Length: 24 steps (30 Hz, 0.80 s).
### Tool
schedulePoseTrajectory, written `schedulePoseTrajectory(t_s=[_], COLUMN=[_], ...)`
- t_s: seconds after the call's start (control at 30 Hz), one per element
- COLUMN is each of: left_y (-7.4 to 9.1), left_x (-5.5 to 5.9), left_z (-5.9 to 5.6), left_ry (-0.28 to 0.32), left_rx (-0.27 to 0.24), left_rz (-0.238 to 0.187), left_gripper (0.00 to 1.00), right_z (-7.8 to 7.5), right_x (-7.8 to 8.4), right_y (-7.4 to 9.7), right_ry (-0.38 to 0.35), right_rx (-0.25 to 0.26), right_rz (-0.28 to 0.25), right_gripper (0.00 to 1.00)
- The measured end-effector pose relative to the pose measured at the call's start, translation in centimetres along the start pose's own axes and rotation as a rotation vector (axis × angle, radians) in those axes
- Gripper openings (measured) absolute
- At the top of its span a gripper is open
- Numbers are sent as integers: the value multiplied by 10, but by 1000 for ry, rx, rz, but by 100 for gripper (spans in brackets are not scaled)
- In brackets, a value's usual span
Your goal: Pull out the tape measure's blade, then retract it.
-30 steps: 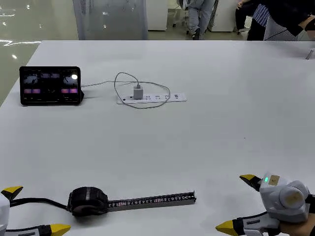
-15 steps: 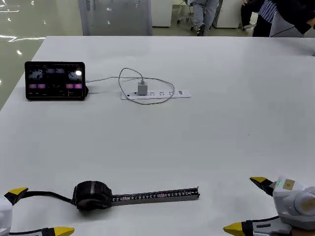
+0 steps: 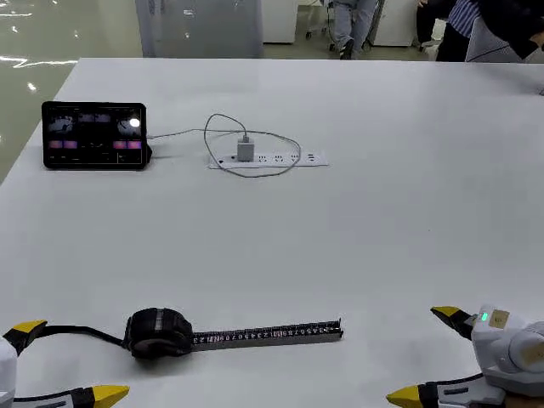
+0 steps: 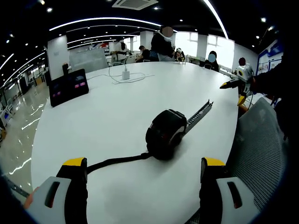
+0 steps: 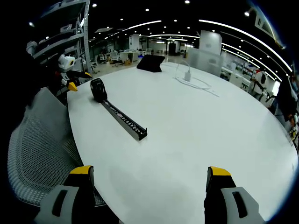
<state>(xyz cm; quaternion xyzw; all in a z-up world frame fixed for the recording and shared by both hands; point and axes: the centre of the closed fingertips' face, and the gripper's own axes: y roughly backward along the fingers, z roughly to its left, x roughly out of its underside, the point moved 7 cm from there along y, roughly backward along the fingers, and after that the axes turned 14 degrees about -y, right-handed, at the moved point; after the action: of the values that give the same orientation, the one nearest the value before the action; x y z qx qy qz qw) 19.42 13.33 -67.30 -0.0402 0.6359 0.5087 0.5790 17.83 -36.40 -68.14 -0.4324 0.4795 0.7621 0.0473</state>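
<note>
A black tape measure (image 3: pixel 158 332) lies on the white table near its front edge, with its blade (image 3: pixel 268 333) drawn out to the right and a black strap (image 3: pixel 81 333) trailing left. In the left gripper view the case (image 4: pixel 166 133) sits a short way ahead of the jaws. My left gripper (image 3: pixel 51 361) stands open at the left of the case, not touching it. Away at the right my right gripper (image 3: pixel 429 355) is open too, well clear of the blade's tip (image 5: pixel 140 134).
A dark tablet (image 3: pixel 94 136) stands at the back left. A white power strip (image 3: pixel 268 160) with a charger and looped cable lies behind the middle. A mesh chair seat (image 5: pixel 32 158) sits by the table's front edge. People stand beyond the far edge.
The head camera has shifted a little, so the whole scene sits slightly higher. Tape measure and both grippers stay about where they were.
</note>
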Motion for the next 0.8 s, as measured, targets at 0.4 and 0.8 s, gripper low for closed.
schedulePoseTrajectory(t_s=[0.4, 0.8], left_y=[-2, -8], left_x=[-3, -5], left_z=[0, -8], left_ry=[-8, 6], left_rx=[7, 38], left_rz=[4, -1], left_gripper=[99, 99], right_z=[1, -4], right_x=[1, -1], right_y=[3, 2], right_ry=[-2, 34], right_rx=[-6, 3], right_rz=[-1, 27], right_gripper=[99, 99])
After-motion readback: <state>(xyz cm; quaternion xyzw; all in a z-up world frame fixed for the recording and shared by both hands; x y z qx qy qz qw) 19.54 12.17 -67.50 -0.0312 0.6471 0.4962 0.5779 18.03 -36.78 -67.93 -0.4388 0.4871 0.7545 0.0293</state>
